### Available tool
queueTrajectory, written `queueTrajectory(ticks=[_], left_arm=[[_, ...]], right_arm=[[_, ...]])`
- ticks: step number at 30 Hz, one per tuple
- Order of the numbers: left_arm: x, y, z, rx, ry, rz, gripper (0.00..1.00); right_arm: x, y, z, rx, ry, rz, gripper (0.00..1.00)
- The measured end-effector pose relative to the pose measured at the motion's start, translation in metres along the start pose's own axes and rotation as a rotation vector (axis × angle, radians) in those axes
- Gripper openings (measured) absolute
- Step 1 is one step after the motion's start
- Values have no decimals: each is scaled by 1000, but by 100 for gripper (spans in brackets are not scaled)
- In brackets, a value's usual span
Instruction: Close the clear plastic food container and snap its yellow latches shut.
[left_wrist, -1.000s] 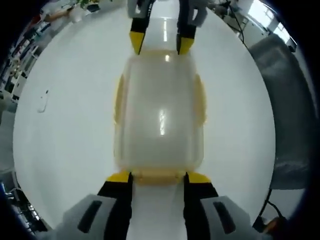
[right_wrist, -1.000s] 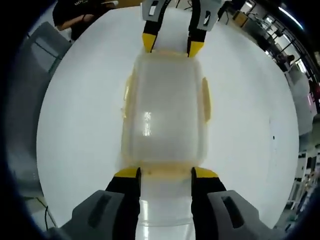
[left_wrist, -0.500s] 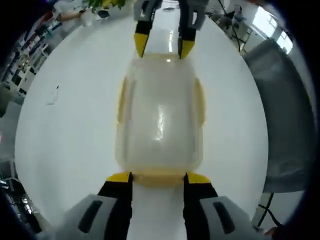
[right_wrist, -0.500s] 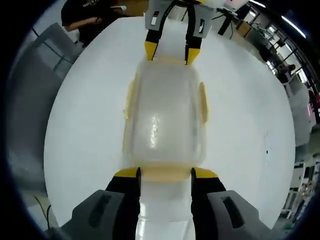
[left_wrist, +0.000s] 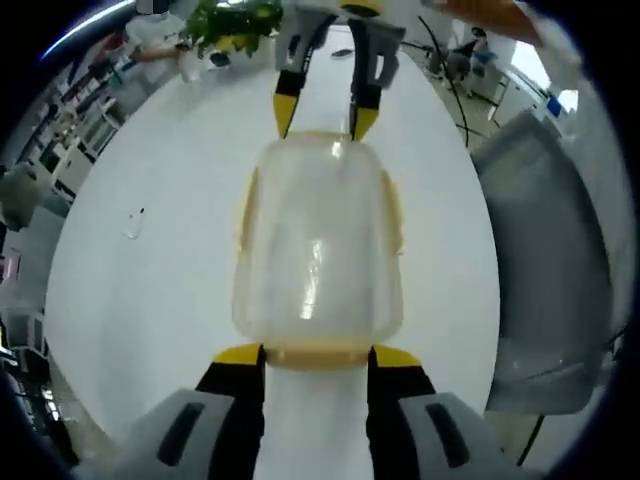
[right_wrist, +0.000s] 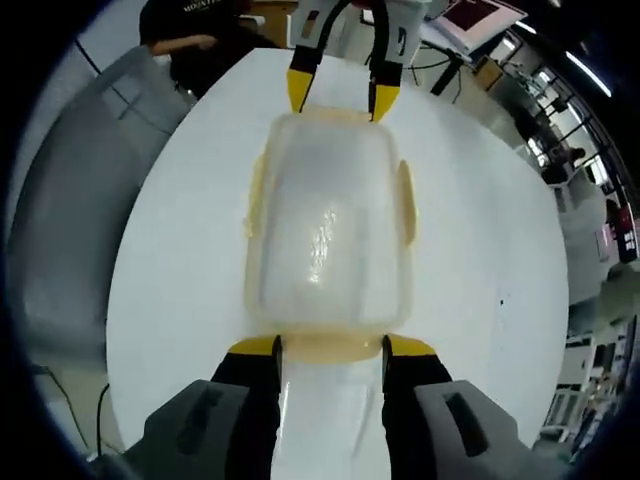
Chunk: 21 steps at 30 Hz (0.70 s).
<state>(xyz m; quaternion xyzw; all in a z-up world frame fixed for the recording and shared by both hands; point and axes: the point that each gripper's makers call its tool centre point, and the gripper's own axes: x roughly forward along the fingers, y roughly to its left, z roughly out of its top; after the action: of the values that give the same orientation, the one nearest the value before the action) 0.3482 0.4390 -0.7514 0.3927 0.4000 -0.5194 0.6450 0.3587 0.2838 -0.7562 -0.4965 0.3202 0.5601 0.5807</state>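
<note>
In the left gripper view, a small pale object (left_wrist: 133, 222) is seen lying on the white worktop (left_wrist: 150, 300), well apart from the task's things. Toward the middle, the clear container (left_wrist: 318, 245) is seen with its lid on, held between the two grippers at its short ends. Yellow latches (left_wrist: 245, 205) are seen along its long sides; whether they are snapped down cannot be told. The left gripper (left_wrist: 316, 356) is set at the near end, its jaws held well apart and straddling the yellow end latch (left_wrist: 318, 352); nothing is clamped between them. The right gripper (left_wrist: 318, 112) is seen at the far end, jaws likewise spread against the rim.

In the right gripper view the same arrangement is mirrored: the container (right_wrist: 328, 235) sits mid-worktop (right_wrist: 190, 290), the right gripper (right_wrist: 330, 348) is open across the near end latch (right_wrist: 330, 347), and the left gripper (right_wrist: 338, 96) is open at the far end.

The end latches are judged to be the step in hand. Both ends are best pressed together and evenly, so that the container is not slid or tipped, with pressure kept on the latch tabs rather than the lid.
</note>
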Motion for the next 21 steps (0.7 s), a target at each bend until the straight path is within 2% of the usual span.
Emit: queueTrajectory(ticks=[7,13,15,21], left_arm=[[-2,2,35,28,-25,47,34],[15,0,63,23,-49,32,34],[22,2,79,34,-65,43,34],[35,2,110,48,-69,37,34]], right_arm=[[-24,-4,-26,-5,10,-51,36],[-38,-2,-60,28,29,-61,36],[-40,-3,-71,28,45,-73,36],[-46,-6,-105,39,71,-78,36]])
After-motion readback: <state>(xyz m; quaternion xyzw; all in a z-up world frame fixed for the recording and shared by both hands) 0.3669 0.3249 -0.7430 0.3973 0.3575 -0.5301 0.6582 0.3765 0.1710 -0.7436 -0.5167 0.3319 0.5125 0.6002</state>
